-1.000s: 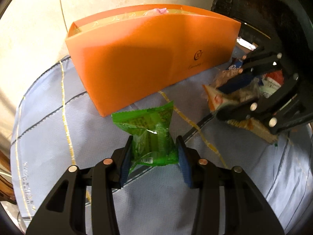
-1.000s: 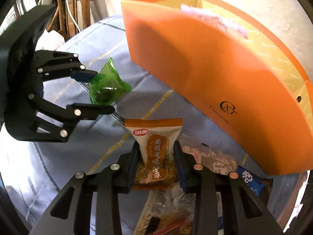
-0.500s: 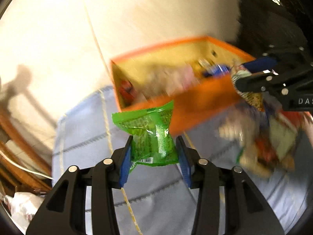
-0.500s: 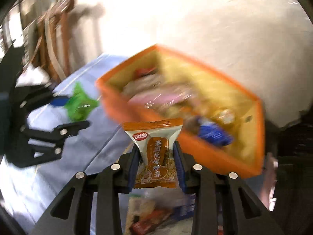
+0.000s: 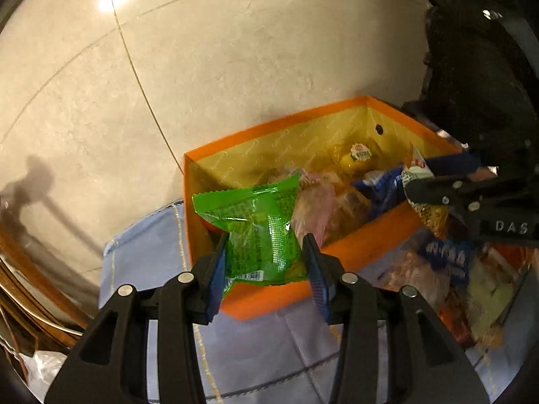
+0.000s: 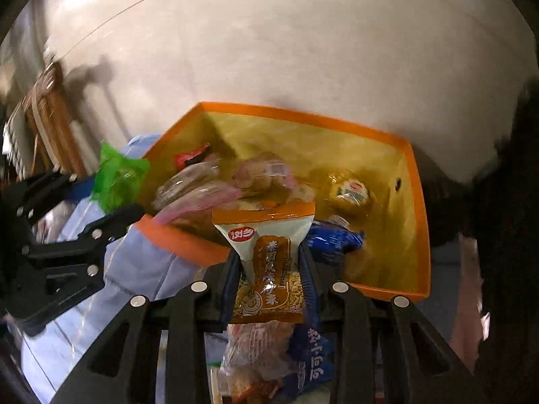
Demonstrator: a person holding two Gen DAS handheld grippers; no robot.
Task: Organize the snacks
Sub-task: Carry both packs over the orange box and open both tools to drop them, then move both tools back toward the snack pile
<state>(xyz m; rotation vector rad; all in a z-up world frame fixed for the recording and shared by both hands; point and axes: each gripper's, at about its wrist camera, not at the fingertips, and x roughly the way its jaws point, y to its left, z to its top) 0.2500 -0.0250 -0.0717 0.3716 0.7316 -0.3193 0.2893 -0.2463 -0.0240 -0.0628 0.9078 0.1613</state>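
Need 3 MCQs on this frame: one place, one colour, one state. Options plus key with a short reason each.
1. Where is the open orange cardboard box?
A. on the blue cloth
B. on the floor
C. on a chair

2. What colour is the crinkly plastic snack packet in the left gripper?
A. red
B. green
C. white

3. What state is the right gripper in?
A. open, empty
B. resting on the cloth
C. shut on an orange-and-white snack packet

Key: 1 A, blue cloth shows under and around the box. 2 B, the packet between the blue pads is translucent green. 3 C, both pads press the packet's sides.
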